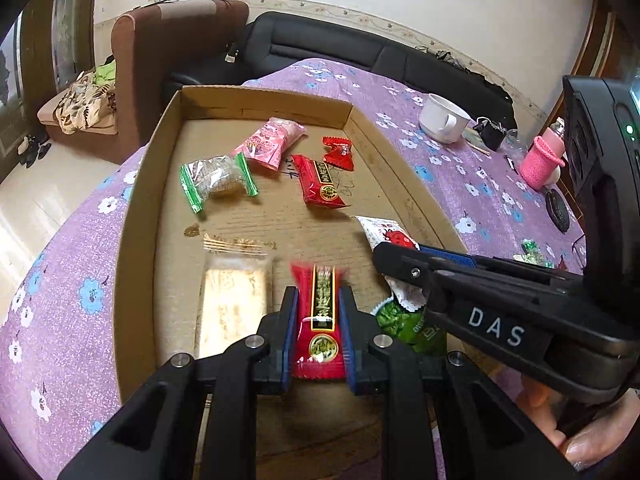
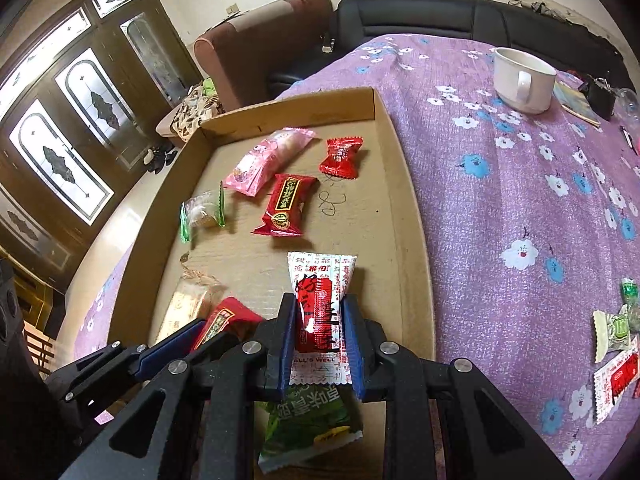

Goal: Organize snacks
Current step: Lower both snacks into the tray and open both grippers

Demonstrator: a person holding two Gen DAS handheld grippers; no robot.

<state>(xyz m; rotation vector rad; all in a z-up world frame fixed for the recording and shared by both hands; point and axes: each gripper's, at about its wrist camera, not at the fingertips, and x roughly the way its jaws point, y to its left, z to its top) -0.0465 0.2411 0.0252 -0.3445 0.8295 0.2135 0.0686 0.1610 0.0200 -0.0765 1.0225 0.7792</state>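
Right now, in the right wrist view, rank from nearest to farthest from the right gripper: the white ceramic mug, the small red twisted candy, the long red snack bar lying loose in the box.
1. Long red snack bar, mid-box.
2. Small red twisted candy, far right of the box.
3. White ceramic mug, on the cloth beyond the box.

White-red packet (image 2: 320,312) in right gripper (image 2: 319,344)

The worktop (image 2: 500,200) wears a purple cloth printed with white and blue flowers, and the tray (image 1: 140,240) on it is plain brown cardboard. In it lie a pink packet (image 1: 272,144), a clear packet (image 1: 216,180) with green ends, a red bar (image 1: 320,180) with a black and gold label, and a red candy (image 1: 339,153). Both hand-held grippers are black with blue pads (image 2: 286,344), the mug (image 2: 520,80) is white.
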